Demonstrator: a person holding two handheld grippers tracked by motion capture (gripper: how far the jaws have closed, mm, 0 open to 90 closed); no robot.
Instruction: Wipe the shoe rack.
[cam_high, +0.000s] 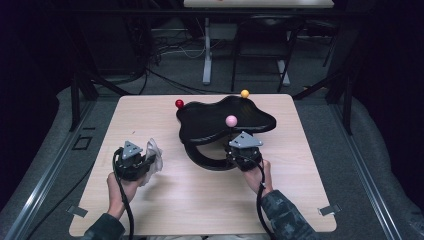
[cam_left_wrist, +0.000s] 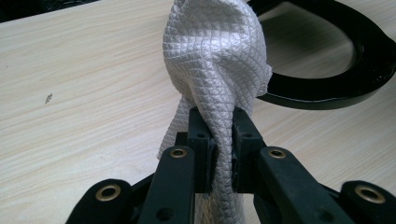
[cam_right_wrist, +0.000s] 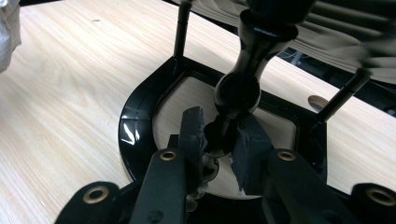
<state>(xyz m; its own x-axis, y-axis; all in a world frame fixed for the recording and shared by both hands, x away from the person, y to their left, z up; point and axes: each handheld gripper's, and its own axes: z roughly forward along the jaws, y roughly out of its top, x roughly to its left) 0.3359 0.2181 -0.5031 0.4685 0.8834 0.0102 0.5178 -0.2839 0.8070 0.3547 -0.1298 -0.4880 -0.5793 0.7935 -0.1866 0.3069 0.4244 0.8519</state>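
Risk: my left hand-held gripper (cam_left_wrist: 219, 154) pinches only a fold of the white cloth (cam_left_wrist: 217, 60), which could slip free while wiping | right hand-held gripper (cam_right_wrist: 219, 144) clamps the black stand's stem (cam_right_wrist: 238, 93); pulling could tip it | Cloth: quilted, bunched, above tabletop (cam_high: 165, 200) left of stand.

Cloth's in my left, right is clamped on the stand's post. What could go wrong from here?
1. The right gripper grips the rounded black post low down; it could slip or twist once you push on the stand.
2. The cloth is bunched in the left gripper, so wiping may drag it out.
3. The pink ball sits right above the right gripper; lifting could knock it.
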